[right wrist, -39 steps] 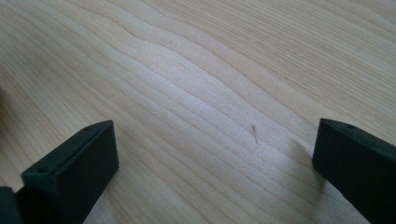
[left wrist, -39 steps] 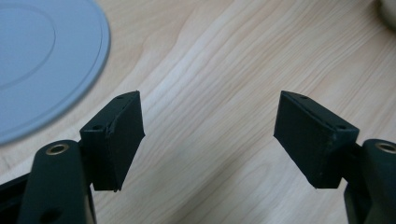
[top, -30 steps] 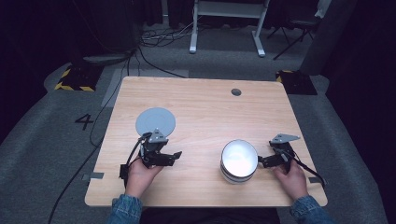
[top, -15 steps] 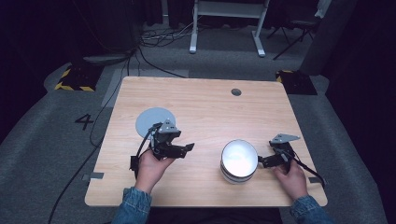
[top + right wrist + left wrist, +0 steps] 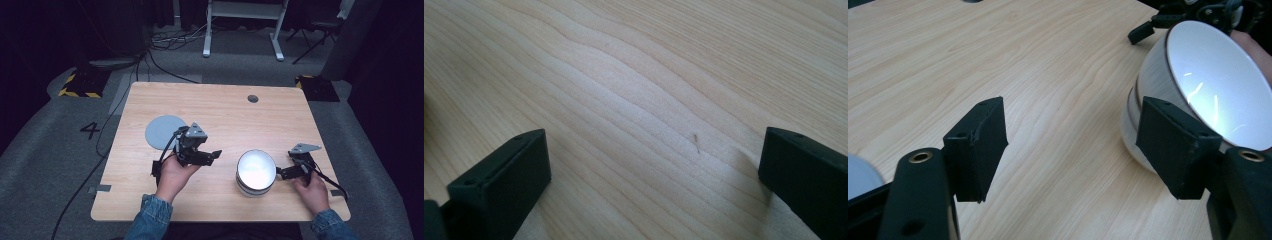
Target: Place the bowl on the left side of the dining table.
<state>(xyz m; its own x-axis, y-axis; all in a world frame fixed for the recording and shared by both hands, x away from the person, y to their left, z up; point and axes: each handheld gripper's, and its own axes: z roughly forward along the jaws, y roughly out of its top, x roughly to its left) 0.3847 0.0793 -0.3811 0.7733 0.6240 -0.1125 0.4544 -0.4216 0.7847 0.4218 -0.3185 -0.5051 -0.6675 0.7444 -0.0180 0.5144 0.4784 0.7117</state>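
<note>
Jaws on your left gripper (image 5: pixel 212 155) stand wide apart with nothing between them, after closing a touch just now. It hovers over the worktop (image 5: pixel 225 107), pointing at the white bowls (image 5: pixel 256 172), a small stack near the front edge. Right gripper (image 5: pixel 281 172) sits just beside the stack on its other side, jaws also spread, only bare wood between them. That grey disc (image 5: pixel 162 131) lies flat just behind your left hand (image 5: pixel 172 175).
</note>
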